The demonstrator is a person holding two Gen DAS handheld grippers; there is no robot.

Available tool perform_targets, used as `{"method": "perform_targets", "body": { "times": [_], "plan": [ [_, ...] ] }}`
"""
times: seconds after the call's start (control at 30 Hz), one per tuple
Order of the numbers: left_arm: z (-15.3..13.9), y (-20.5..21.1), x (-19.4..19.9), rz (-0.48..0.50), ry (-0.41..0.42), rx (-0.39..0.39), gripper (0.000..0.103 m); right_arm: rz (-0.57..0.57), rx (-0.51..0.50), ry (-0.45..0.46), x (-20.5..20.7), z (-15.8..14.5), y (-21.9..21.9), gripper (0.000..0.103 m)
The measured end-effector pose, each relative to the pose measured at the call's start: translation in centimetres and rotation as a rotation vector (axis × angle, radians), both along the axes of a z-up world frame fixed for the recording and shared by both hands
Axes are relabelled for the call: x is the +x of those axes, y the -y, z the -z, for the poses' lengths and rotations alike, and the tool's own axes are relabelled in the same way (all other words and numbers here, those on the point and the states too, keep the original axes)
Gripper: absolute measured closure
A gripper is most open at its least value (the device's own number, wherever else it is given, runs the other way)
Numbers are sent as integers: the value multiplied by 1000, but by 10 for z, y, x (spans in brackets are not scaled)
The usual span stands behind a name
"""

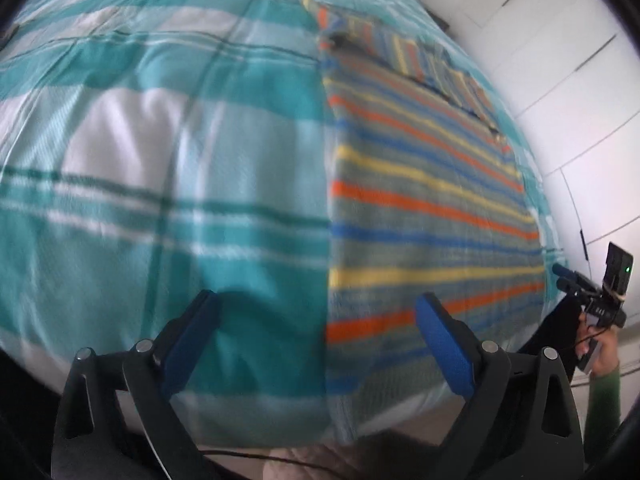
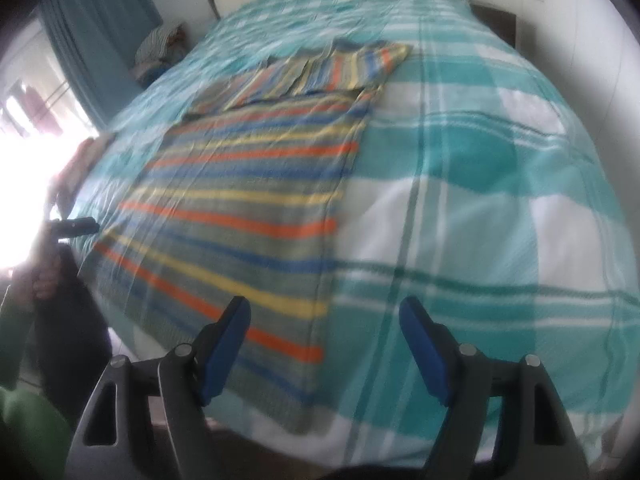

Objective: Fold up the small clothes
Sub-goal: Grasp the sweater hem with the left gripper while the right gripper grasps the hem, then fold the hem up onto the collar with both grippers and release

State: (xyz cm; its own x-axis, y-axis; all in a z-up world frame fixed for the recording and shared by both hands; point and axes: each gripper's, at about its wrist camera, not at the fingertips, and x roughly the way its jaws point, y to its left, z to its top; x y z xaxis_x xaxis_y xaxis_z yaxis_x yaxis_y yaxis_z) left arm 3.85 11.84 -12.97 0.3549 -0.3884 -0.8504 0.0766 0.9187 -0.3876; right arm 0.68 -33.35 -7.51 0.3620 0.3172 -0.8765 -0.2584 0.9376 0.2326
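Lying flat across the teal-and-white checked bedspread, the striped garment appears spread out so that its edges and sleeves can be reached for folding; at its far end a sleeve or upper part already lies doubled across the body, which suggests the fold is partly under way, though blur makes the exact layers hard to read. The left gripper hangs above the near edge of the bed with its blue pads spread wide, nothing between them; the garment's left edge runs just ahead of it, with its right finger over the stripes and its left finger over bare bedspread. The right gripper is likewise parted, somewhat less widely, holding nothing, and the garment's right edge lies ahead between its fingers, the stripes under the left finger. Both tools tilt downward toward the cloth without touching it, as far as the views show. Beyond the garment's far side, each camera catches the other tool in a person's hand with a green sleeve.
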Motion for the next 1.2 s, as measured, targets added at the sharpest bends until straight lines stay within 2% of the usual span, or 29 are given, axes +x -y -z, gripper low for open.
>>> {"method": "perform_targets", "body": {
  "times": [0.03,0.07,0.1,0.17,0.23,0.27,0.3,0.33,0.37,0.43,0.5,0.6,0.7,0.8,0.87,1.03,1.13,1.17,1.2],
  "plan": [
    [-3,7,-10,10,19,40,8,-6,7,-27,-3,4,-2,27],
    [-5,11,-16,23,25,69,15,-9,16,-50,-7,8,-3,27],
    [-6,15,-20,33,18,86,26,-3,19,-69,-8,12,-3,27],
    [-4,21,-24,51,-4,105,33,18,29,-88,-8,18,-3,27],
    [-2,30,-26,91,-12,180,39,14,68,-134,-9,29,-5,31],
    [-2,33,-28,106,-3,219,49,-3,69,-159,-9,33,-8,48],
    [-3,35,-29,119,-1,232,72,-22,50,-181,-9,36,-13,59],
    [-4,34,-29,131,-11,207,89,-30,31,-192,-9,38,-16,84],
    [-6,32,-26,135,-27,167,99,-35,35,-209,-10,38,-18,98],
    [-11,23,-25,124,-30,108,99,-31,90,-214,-9,31,-15,98],
    [-22,8,-24,90,-9,18,100,-2,181,-186,-6,16,-7,98],
    [-45,-20,-5,21,50,-150,100,46,306,-106,13,-9,6,98],
    [-65,-38,33,-34,137,-232,100,72,358,-14,50,-29,12,98],
    [-74,-41,90,-65,194,-264,99,97,363,76,105,-40,10,98],
    [-73,-20,144,-92,196,-276,100,121,354,112,149,-43,11,98],
    [-68,1,257,-132,203,-230,99,218,363,141,258,-37,23,98],
    [-56,13,325,-141,174,-208,97,282,355,163,325,-25,33,98],
    [-50,15,343,-174,166,-184,90,309,385,160,348,-16,38,97],
    [-43,15,360,-226,150,-149,72,354,405,156,366,-8,45,95]
  ]
}}
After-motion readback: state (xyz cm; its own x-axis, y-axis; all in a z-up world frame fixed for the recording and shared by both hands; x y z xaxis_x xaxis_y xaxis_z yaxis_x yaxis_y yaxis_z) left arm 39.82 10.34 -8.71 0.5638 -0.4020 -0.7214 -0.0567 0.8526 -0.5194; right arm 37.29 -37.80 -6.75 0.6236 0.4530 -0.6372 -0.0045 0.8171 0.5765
